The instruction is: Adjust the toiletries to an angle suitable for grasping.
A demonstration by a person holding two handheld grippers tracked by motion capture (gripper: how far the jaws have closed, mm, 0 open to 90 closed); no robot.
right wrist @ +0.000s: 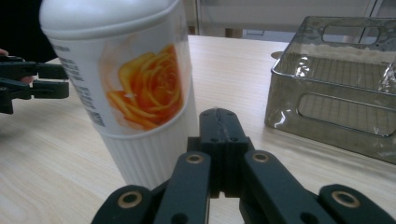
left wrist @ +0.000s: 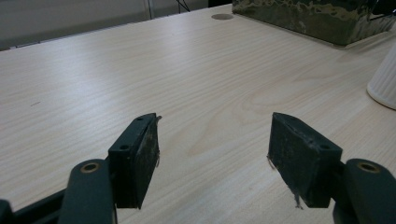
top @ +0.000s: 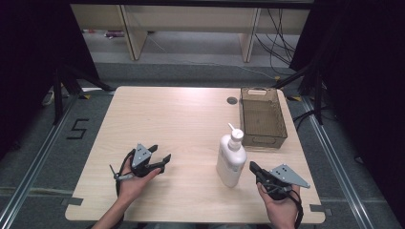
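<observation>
A white pump bottle (top: 231, 159) with an orange rose label (right wrist: 144, 91) stands upright on the wooden table (top: 181, 124), right of centre. My right gripper (top: 253, 167) rests just right of the bottle's base, shut with nothing between its jaws; its closed tips (right wrist: 219, 119) sit close beside the bottle's ribbed lower part. My left gripper (top: 160, 155) lies on the table at the front left, open and empty, with bare wood between its pads (left wrist: 140, 154). The bottle's edge (left wrist: 385, 81) shows at the right of the left gripper view.
A smoky translucent plastic basket (top: 262, 117) stands behind the bottle near the table's right edge, empty (right wrist: 336, 88). A round cable hole (top: 232, 100) lies left of it. Beyond the table's far edge stand wooden furniture legs and cables.
</observation>
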